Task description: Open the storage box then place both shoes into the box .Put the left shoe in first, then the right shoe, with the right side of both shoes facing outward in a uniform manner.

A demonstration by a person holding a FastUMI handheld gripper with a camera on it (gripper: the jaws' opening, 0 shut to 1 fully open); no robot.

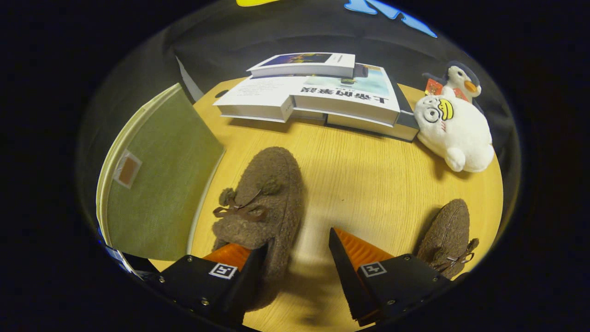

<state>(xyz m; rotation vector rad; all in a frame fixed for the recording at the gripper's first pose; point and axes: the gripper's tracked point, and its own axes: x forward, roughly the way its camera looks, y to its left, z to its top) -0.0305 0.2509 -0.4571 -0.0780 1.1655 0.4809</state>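
Two fuzzy brown shoes lie on the tabletop [368, 184]: one [265, 198] near the left, one [449, 235] near the right. One green storage box [156, 184] stands at left. Three books [322, 97] are stacked far back. Two plush toys [454, 124] sit far right.

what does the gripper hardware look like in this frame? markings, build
The gripper has two wedge-shaped fingers with ribbed inner pads. Each sits on a boxy black housing carrying a square black-and-white fiducial tag, with small screws along the edges. No cables visible.
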